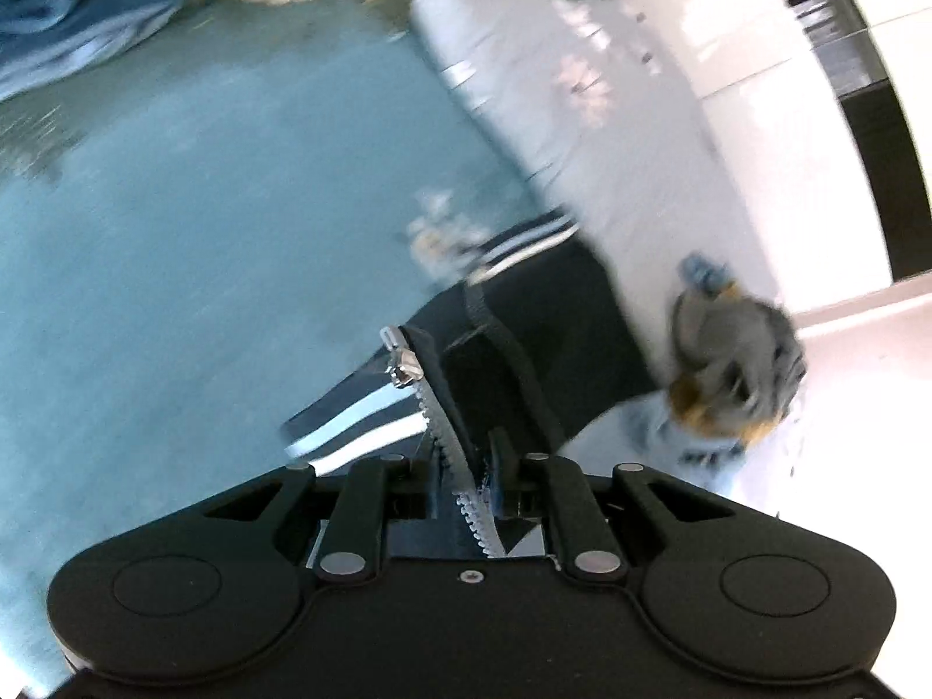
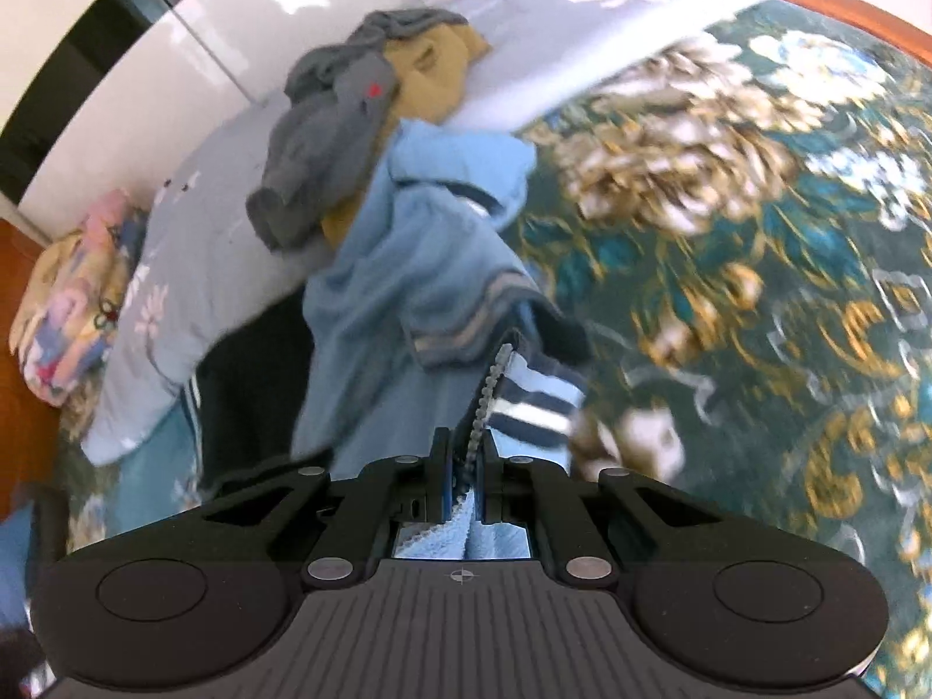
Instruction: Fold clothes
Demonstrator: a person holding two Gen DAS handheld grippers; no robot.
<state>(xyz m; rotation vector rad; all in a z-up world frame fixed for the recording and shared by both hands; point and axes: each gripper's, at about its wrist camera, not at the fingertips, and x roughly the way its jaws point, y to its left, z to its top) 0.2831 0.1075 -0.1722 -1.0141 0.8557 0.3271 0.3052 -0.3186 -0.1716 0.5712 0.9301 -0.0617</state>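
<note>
Both grippers pinched the zip jacket [image 2: 419, 268] at its zipper edges: left gripper [image 1: 469, 466] clamped near-closed on the dark striped side, right gripper [image 2: 463, 466] likewise on the light-blue side, lower centre of each frame. Jacket hung over the floral bedspread [image 2: 757, 233]. Risk: slick toothed zipper tape [image 1: 434, 408] slipping out, since the grip was narrow. Ribbed striped hem [image 2: 533, 402], soft fleecy fabric; crumpled grey-mustard clothes [image 2: 361, 116] upper left.

A home bedroom: a floral bedspread [image 2: 728, 221], a pale quilt [image 2: 244, 215] and heaped clothes [image 2: 355, 116].
</note>
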